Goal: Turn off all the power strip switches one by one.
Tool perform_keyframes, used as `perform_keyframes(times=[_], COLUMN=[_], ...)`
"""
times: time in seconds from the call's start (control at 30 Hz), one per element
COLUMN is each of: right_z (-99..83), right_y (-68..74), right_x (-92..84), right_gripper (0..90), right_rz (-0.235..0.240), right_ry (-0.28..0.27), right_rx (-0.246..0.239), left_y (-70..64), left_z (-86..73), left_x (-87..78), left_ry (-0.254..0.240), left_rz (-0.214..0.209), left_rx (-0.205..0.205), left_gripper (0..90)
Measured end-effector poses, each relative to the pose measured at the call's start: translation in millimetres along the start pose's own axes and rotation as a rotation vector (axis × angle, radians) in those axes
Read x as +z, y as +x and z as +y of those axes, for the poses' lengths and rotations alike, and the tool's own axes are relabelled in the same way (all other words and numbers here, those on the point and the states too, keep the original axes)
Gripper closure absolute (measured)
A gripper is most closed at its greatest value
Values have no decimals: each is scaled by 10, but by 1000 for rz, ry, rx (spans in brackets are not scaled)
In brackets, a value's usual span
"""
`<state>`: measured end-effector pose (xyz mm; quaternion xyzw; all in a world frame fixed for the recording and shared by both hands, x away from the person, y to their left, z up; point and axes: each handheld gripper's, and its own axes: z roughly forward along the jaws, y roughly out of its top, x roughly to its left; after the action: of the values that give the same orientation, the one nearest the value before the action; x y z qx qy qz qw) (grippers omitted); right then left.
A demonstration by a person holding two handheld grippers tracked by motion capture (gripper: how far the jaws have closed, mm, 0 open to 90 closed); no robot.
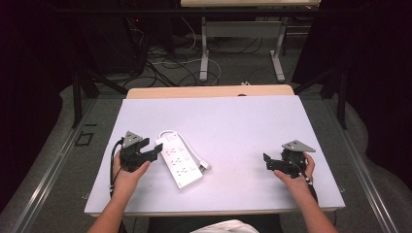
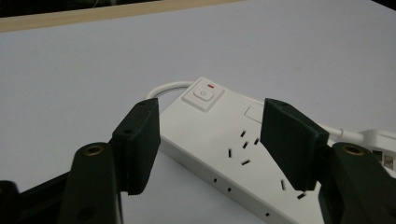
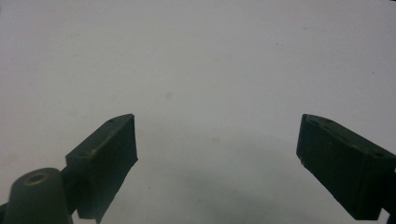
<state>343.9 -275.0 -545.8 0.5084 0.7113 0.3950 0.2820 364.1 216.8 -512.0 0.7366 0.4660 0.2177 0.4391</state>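
A white power strip (image 1: 180, 162) with several sockets lies at an angle on the left part of the white table top (image 1: 233, 121). Its white cord (image 1: 167, 132) loops round its far end, and a plug (image 1: 204, 165) rests beside it. In the left gripper view the strip (image 2: 224, 140) shows its power button (image 2: 203, 94) with a red mark. My left gripper (image 1: 156, 148) (image 2: 211, 109) is at the strip's near left edge, its jaws apart on either side of the strip's end without clearly pressing on it. My right gripper (image 1: 266, 163) (image 3: 217, 121) stands open over bare table at the right.
The table's wooden far edge (image 1: 209, 91) shows beyond the white top. Behind it stand another table's metal legs (image 1: 204, 48) and tangled cables (image 1: 165, 63) on the floor. Dark curtains close off both sides.
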Motion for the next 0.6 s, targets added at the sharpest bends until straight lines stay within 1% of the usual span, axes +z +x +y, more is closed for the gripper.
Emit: perform_keyframes(times=[0.03,0.07,0.1,0.13,0.23,0.27,0.33,0.37,0.4,0.43,0.47,0.5,0.53,0.57,0.6], right_z=[2,0,-2,-4,-10,-15,-16,-16,-14,-11,-11,-14,-15,-17,-18], right_y=[19,21,21,22,21,22,22,19,24,29,31,22,21,24,23], right_x=[-11,-9,-8,-7,-4,-2,-4,-3,-4,-10,-10,-5,-4,-4,-3], right_gripper=[128,128,128,128,128,129,129,129,131,133,135,135,136,137,139], right_rz=[-1,1,0,-1,-2,1,1,-1,-1,1,0,-5,-4,0,1], right_ry=[-1,-3,-3,-2,3,7,8,8,4,7,6,3,3,7,8], right_rx=[12,12,9,7,4,5,6,2,10,18,19,6,5,7,6], left_y=[-9,-17,-23,-45,-68,-80,-111,-116,-116,-122,-122,-126,-126,-131,-131], left_z=[24,35,52,86,119,132,163,178,178,199,199,212,235,248,248], left_x=[25,37,56,83,113,124,159,170,170,203,203,223,250,268,268], left_ry=[0,4,-1,13,8,6,-13,-9,-9,-3,-3,-4,4,2,2], left_rz=[8,13,22,36,41,48,67,65,65,62,62,74,84,85,85], left_rx=[1,-2,4,7,1,-2,-15,-22,-22,-43,-43,-45,-46,-58,-58], left_gripper=[435,450,462,472,485,488,489,504,519,522,525,525,525,527,530])
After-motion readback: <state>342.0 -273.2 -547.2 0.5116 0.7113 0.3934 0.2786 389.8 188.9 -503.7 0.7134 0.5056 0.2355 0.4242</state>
